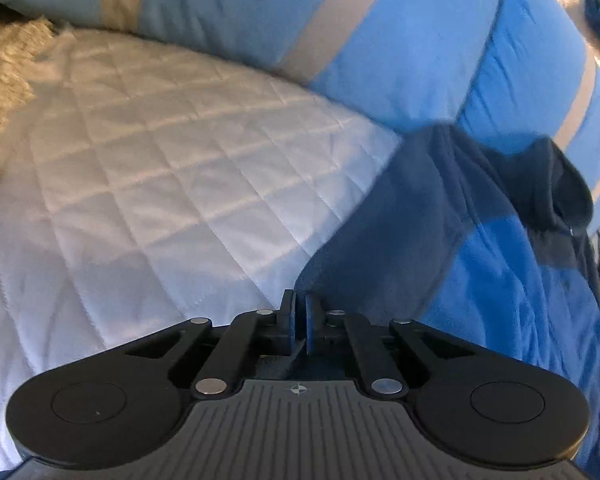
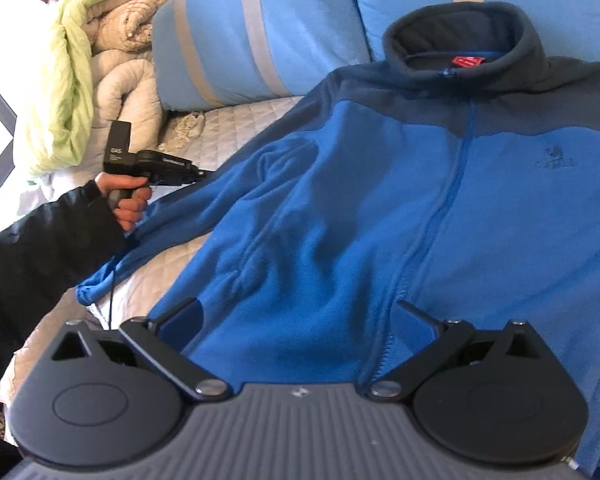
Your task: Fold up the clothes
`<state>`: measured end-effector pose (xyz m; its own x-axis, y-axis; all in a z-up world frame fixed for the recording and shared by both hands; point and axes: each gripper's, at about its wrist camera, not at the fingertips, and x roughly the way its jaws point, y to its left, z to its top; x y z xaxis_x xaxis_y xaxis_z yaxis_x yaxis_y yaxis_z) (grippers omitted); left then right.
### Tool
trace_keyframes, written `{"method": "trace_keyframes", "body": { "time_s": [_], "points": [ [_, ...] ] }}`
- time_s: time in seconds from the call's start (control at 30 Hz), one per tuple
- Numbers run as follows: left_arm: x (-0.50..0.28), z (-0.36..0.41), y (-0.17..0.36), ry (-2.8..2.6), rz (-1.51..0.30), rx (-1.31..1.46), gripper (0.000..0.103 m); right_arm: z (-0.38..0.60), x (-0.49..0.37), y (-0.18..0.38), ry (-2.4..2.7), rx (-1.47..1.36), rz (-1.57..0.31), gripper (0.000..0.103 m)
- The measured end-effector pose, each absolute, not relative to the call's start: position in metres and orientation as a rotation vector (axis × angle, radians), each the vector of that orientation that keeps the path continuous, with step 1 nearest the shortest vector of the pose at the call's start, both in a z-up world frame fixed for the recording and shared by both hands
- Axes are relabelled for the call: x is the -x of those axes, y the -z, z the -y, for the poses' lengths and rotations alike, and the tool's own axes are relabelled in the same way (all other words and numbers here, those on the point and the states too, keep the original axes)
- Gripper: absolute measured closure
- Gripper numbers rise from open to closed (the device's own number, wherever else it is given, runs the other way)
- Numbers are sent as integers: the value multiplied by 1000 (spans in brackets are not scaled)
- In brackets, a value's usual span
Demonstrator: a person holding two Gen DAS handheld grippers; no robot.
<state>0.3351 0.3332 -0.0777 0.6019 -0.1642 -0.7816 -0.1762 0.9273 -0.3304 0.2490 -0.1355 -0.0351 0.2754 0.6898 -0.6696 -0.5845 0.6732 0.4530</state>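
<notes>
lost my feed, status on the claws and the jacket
Left claw shut on jacket sleeve. Right claw open over blue fleece jacket, hem end. Jacket front-up on quilted bed cover, unfolded. Pillows behind collar, nothing blocking.

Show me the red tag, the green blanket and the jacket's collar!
red tag (image 2: 465, 61): right wrist view, middle of the label.
green blanket (image 2: 74, 80): right wrist view, its crumpled fold.
collar (image 2: 460, 20): right wrist view, dark back panel.

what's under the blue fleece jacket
The blue fleece jacket lies front up on a white quilted bed cover, which shows bare beside its sleeve. Its collar rests against a blue striped pillow. Anything beneath the jacket's body is covered.
</notes>
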Motion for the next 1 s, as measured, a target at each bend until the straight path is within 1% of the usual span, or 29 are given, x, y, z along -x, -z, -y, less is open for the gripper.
{"method": "trace_keyframes", "body": {
  "time_s": [0.13, 0.33, 0.4, 0.47, 0.5, 0.53, 0.6, 0.63, 0.9, 0.97, 1.0],
  "points": [
    [-332, -352, 68, -99, -875, 396, 99, 131, -248, 35, -864, -103, -970, 0],
    [-341, -362, 72, -142, -874, 392, 98, 132, -250, 38, -849, -109, -986, 0],
    [-344, -362, 77, -166, -887, 384, 94, 132, -249, 40, -845, -111, -995, 0],
    [-343, -364, 78, -189, -903, 390, 81, 132, -248, 41, -842, -105, -1003, 0],
    [-341, -366, 78, -203, -904, 400, 76, 131, -247, 41, -841, -100, -1005, 0],
    [-338, -367, 75, -210, -898, 410, 68, 131, -246, 40, -841, -94, -1004, 0],
    [-330, -367, 66, -208, -876, 426, 64, 132, -244, 39, -844, -84, -1000, 0],
    [-325, -366, 60, -197, -860, 430, 59, 131, -243, 39, -848, -76, -996, 0],
    [-275, -324, 3, -70, -784, 405, 48, 111, -224, 34, -884, 75, -945, 0],
    [-263, -310, -3, -40, -785, 418, 43, 105, -217, 32, -899, 111, -923, 0],
    [-260, -306, 1, -26, -791, 455, 43, 102, -213, 31, -907, 127, -913, 0]
  ]
}}
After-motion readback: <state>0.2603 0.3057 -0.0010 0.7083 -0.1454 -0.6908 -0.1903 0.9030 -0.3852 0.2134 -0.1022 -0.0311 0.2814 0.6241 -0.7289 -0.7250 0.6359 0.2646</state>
